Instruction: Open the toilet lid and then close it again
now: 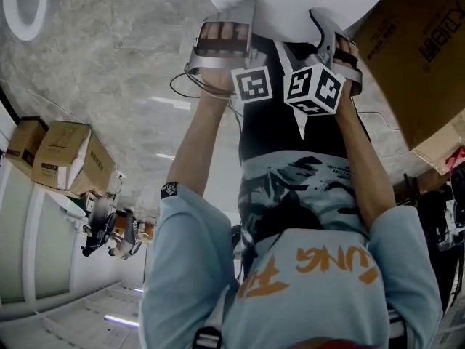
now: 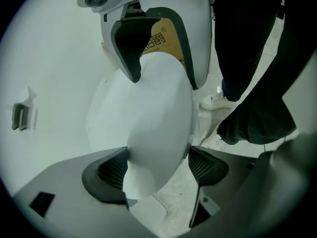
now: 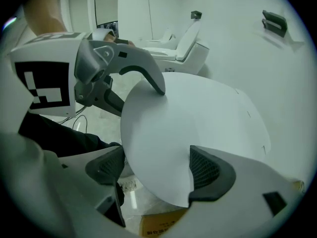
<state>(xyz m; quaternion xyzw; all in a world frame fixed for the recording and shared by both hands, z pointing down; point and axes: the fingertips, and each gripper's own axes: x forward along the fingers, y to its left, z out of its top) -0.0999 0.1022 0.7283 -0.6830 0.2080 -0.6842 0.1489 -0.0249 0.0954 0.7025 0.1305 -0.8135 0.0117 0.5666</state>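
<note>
The grey marbled floor [image 1: 109,71] is glossy and reflects pale streaks of light. Stacked cardboard boxes [image 1: 65,155] stand at one side, and a larger cardboard carton [image 1: 425,49] at the other. A plain white wall [image 2: 49,58] carries a small dark bracket [image 2: 20,117].

Smooth white plastic with a soft sheen on the toilet lid [image 2: 153,113]. Matt grey plastic for the left gripper [image 2: 158,167] body, with dark, finely ribbed, rubbery-looking pads [image 2: 111,170]. Polished, marbled grey stone across the floor [image 1: 109,71]. Matt brown cardboard boxes [image 1: 65,155] at left. Soft light-blue cloth shirt [image 1: 189,267] with flat orange print.
</note>
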